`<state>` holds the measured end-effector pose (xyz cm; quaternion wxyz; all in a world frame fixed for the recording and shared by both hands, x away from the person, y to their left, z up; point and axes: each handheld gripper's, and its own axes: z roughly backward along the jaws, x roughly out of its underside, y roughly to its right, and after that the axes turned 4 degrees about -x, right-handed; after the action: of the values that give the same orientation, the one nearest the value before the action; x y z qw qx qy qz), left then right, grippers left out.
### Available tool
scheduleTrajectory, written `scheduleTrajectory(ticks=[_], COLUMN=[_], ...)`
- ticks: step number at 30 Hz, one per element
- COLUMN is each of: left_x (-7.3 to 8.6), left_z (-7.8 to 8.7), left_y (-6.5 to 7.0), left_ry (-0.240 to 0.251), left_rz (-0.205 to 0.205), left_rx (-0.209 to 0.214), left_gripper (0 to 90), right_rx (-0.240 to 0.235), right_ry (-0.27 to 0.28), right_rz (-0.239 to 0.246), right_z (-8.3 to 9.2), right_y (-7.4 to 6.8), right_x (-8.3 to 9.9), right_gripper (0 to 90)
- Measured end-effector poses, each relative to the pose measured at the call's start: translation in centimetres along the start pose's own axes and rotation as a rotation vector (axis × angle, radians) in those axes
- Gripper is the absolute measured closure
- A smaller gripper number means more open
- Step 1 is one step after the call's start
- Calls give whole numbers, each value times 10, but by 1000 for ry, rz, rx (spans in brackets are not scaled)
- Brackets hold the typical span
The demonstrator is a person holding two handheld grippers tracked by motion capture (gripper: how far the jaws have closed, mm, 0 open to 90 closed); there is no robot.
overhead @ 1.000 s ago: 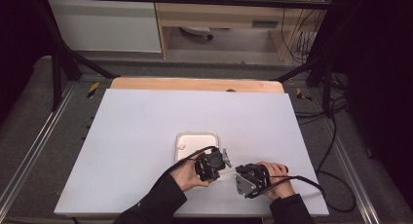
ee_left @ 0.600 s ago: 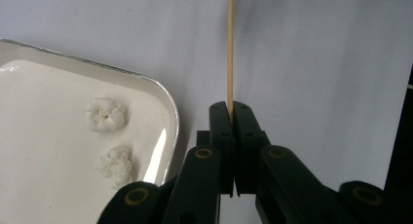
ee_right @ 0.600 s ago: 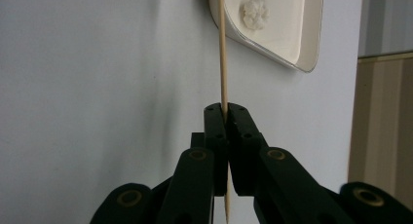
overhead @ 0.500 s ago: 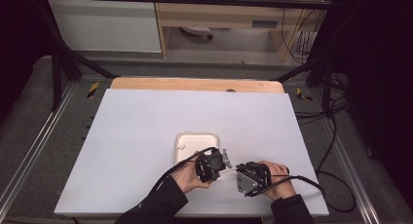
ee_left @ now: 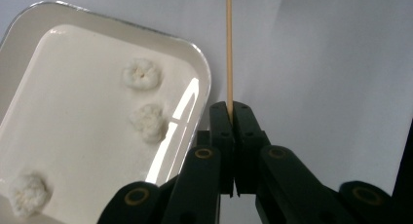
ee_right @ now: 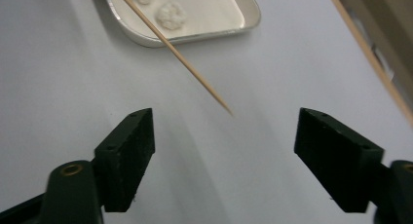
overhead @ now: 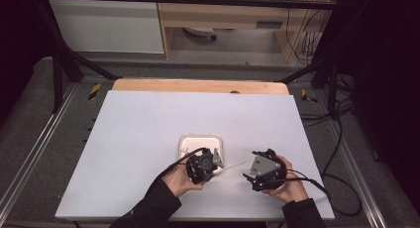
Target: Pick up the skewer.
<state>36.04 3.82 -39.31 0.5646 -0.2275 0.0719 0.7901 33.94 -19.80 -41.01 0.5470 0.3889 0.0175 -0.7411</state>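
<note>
**Skewer handed to the left gripper beside the tray**

The white tray (ee_left: 29, 48), holding three small white puffs (ee_left: 141, 74), sits at the left with bare table all round. Just beside its rim, the left gripper (ee_left: 229, 109) is clamped tight on the butt of the wooden skewer (ee_left: 228, 48), so the pointed end juts free toward the right, probably for spearing. The right gripper (ee_right: 224, 131) has just been opening; its jaws stand wide, nothing between them, the skewer tip hanging ahead, with clear table toward the wooden edge (ee_right: 370, 58).
</note>
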Motion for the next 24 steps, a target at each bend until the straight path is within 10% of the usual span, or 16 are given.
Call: scheduleTrajectory(ticks=[5, 24], left_x=[16, 86], left_z=[10, 42], left_y=[-6, -16], left_ry=[38, 252], left_rz=[45, 244], left_rx=[-19, -99], left_gripper=[887, 887], right_rx=[-37, -111], right_ry=[-2, 33], right_rz=[-233, -445], right_z=[-1, -9], right_y=[8, 9], right_x=[12, 19], right_gripper=[127, 22])
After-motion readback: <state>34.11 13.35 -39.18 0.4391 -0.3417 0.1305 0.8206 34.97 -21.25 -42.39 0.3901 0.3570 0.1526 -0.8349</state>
